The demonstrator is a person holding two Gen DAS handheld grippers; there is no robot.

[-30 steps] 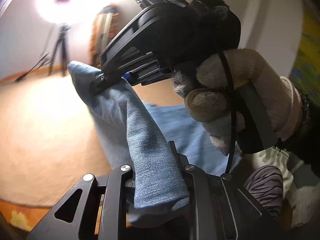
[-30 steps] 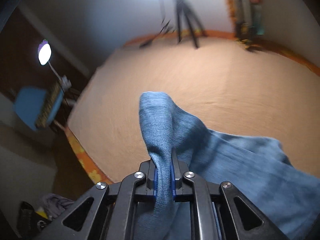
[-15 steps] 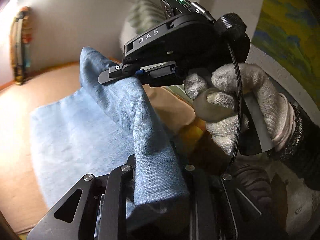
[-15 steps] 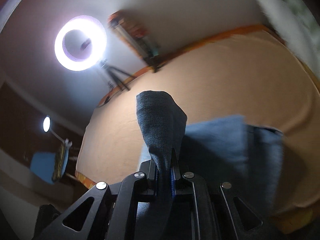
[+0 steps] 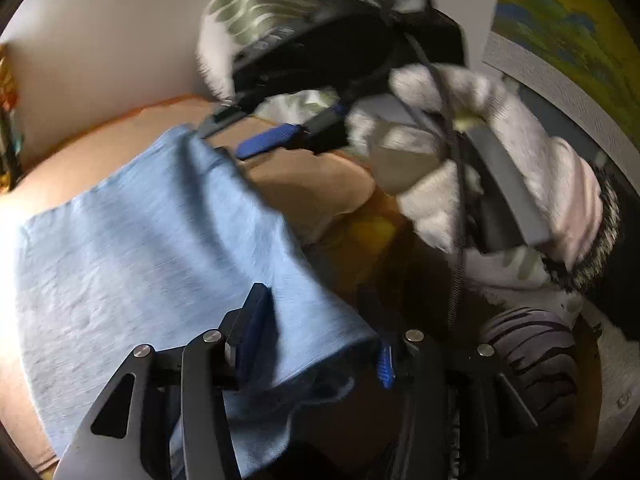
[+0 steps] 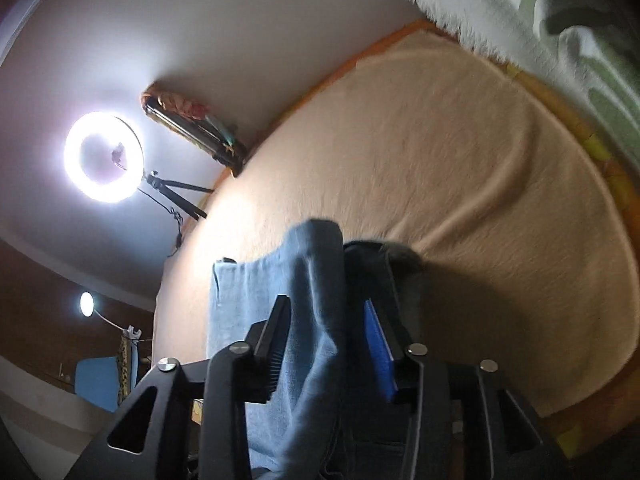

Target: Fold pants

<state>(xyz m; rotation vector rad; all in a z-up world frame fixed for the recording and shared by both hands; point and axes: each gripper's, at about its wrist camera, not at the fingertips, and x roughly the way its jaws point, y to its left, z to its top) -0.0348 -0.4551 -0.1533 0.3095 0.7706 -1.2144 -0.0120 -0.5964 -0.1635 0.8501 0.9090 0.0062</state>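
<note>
The blue denim pants (image 5: 140, 248) lie spread on the peach bed cover (image 5: 312, 184). In the left wrist view my left gripper (image 5: 320, 340) has its jaws opening; a corner of the denim sags between the pads, which do not press on it. Farther back, my right gripper (image 5: 244, 132) is in a white-gloved hand (image 5: 480, 160) at the pants' far corner, its blue pad bare. In the right wrist view the right gripper (image 6: 328, 328) is opening too, and a loose fold of the pants (image 6: 312, 280) stands between its pads.
A fluffy white and green patterned blanket (image 6: 540, 20) borders the bed cover (image 6: 460, 168) at the far side. A ring light on a tripod (image 6: 104, 156) stands by the wall. A dark striped cloth (image 5: 528, 344) lies at the right, off the bed's orange edge.
Both grippers were shut on folds of denim and now stand apart from it. Both hands swung across the bed and down, and the carried edge now rests on the spread denim.
</note>
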